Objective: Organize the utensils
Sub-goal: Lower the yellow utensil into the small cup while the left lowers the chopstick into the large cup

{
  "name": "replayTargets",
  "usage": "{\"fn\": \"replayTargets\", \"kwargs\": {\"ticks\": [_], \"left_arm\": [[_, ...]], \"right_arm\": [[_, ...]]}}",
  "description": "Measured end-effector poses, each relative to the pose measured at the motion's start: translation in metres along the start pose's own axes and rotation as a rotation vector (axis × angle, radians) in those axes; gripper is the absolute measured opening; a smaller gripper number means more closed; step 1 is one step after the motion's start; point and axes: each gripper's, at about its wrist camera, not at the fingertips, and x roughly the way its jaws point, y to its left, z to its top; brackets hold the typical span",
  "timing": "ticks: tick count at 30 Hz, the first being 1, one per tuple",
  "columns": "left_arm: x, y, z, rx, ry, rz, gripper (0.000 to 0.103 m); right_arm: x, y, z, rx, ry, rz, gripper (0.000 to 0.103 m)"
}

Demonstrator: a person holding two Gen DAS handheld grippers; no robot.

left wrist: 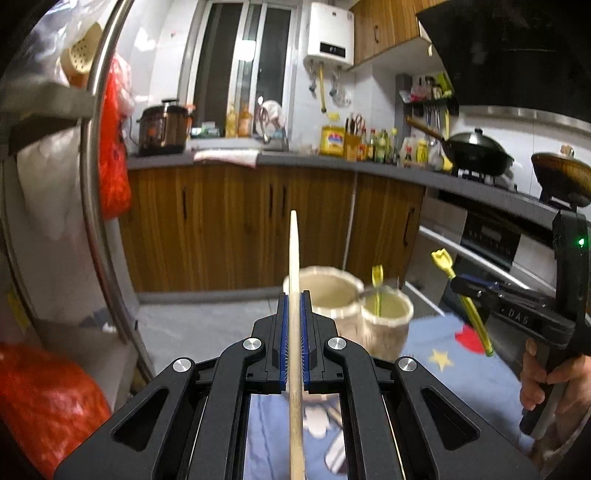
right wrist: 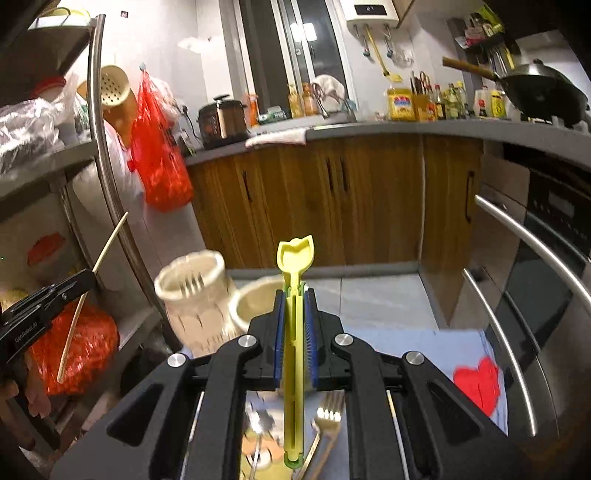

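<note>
Left gripper clenched on a wooden chopstick. Right gripper clamped on a yellow plastic utensil. Cream two-cup utensil holder stands near both, at the cloth's far edge.

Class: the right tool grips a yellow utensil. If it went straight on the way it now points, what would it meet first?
Probably the smaller cream holder, just ahead of the right tool and its yellow utensil. Depth is unclear; the utensil's tip might pass above the rim.

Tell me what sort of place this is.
A home kitchen: a wok on the stove, wooden cabinets under a grey counter, a water heater on the wall, and oil and sauce bottles.
</note>
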Motion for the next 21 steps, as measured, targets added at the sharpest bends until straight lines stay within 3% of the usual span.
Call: {"fn": "replayTargets", "kwargs": {"ticks": [5, 10, 18, 21], "left_arm": [[0.011, 0.003, 0.028, -0.004, -0.069, -0.021, 0.006], [0.025, 0.014, 0.052, -0.057, -0.149, -0.100, 0.006], [0.073, 0.021, 0.058, -0.158, -0.151, -0.243, 0.006], [0.089, 0.015, 0.060, -0.172, -0.176, -0.242, 0.006]], "right_arm": [[0.017, 0.003, 0.026, 0.015, -0.048, 0.039, 0.010], [0.031, 0.004, 0.041, 0.026, -0.091, 0.072, 0.010], [0.060, -0.007, 0.047, 0.103, -0.127, 0.164, 0.010], [0.073, -0.016, 0.045, 0.145, -0.129, 0.182, 0.010]]}}
